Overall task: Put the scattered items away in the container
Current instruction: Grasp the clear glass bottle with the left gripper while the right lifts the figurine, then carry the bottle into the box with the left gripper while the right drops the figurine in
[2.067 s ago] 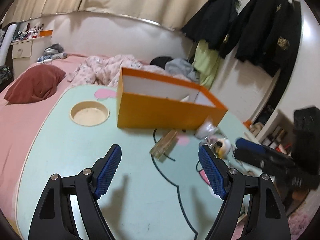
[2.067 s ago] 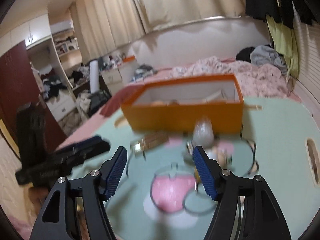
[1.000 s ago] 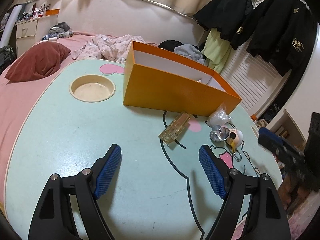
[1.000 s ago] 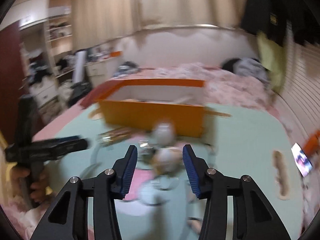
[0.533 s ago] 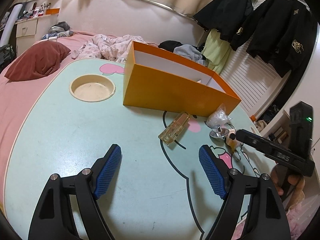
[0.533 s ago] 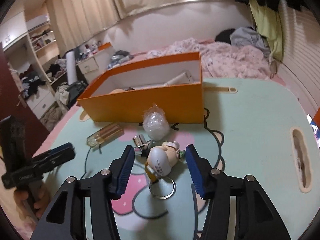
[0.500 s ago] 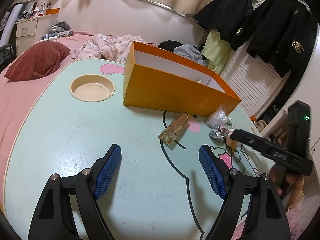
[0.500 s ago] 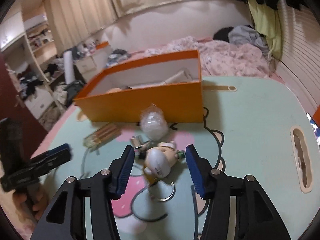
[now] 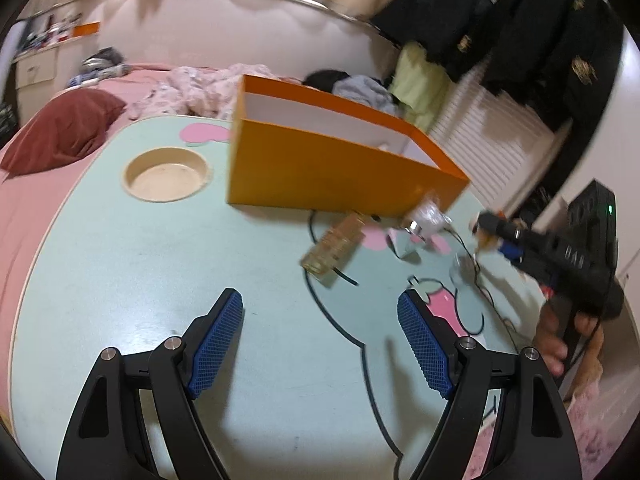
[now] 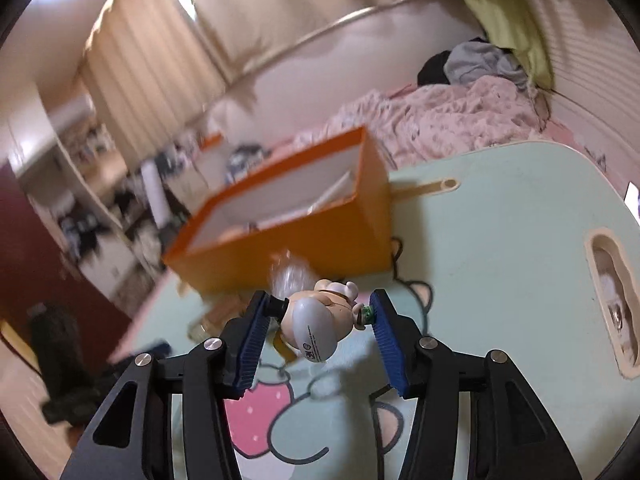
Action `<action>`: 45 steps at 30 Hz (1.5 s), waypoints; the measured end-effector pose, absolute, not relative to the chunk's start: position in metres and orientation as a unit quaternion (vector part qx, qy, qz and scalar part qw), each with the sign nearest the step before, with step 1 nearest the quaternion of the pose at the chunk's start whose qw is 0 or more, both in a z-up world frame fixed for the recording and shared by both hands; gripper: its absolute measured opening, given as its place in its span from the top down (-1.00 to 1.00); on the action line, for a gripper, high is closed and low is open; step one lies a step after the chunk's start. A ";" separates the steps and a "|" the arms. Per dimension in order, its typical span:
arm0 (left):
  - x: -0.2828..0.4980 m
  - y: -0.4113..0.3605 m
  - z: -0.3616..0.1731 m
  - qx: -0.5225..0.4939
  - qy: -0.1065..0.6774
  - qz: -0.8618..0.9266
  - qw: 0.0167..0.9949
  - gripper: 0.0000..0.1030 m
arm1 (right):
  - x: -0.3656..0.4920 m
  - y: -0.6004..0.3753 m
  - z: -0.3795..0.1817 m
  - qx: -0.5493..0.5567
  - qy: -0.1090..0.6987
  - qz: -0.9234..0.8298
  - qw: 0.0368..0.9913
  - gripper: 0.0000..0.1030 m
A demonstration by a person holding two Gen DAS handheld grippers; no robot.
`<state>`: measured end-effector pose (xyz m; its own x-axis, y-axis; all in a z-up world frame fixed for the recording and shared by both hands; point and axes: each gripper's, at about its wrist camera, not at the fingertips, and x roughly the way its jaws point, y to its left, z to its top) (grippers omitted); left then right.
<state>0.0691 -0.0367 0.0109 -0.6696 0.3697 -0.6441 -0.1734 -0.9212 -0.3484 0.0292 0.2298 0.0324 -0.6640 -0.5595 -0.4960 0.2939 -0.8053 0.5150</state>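
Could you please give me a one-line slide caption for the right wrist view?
Right gripper closing on a small toy figure above the mint table, orange box just ahead.

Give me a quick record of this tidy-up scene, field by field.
Container: orange box, open top, on the mint table
Right tongs: closing on the toy figure, lifted off the table
Left tongs: open, empty
Loose on the table: clear bottle, crinkled plastic bag
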 end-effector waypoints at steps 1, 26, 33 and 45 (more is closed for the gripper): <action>0.068 -0.033 0.013 -0.381 -0.119 0.904 0.153 -0.55 | 0.027 0.233 0.033 0.333 -0.213 -0.885 0.247 0.02; 0.019 0.005 0.029 -0.405 0.036 0.895 0.182 0.63 | 0.034 0.230 0.032 0.313 -0.201 -0.891 0.261 0.02; 0.047 -0.012 0.110 -0.294 0.009 0.938 0.183 0.63 | 0.036 0.219 0.046 0.297 -0.196 -0.895 0.269 0.02; -0.077 0.009 0.139 -0.314 -0.009 0.941 0.124 0.63 | -0.056 0.165 0.135 0.223 -0.106 -0.946 0.210 0.01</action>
<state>-0.0767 0.0093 0.1390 -0.7723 0.2394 -0.5884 -0.2284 -0.9690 -0.0945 -0.0562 0.1650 0.1355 -0.8128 -0.4438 -0.3773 0.3491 -0.8896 0.2945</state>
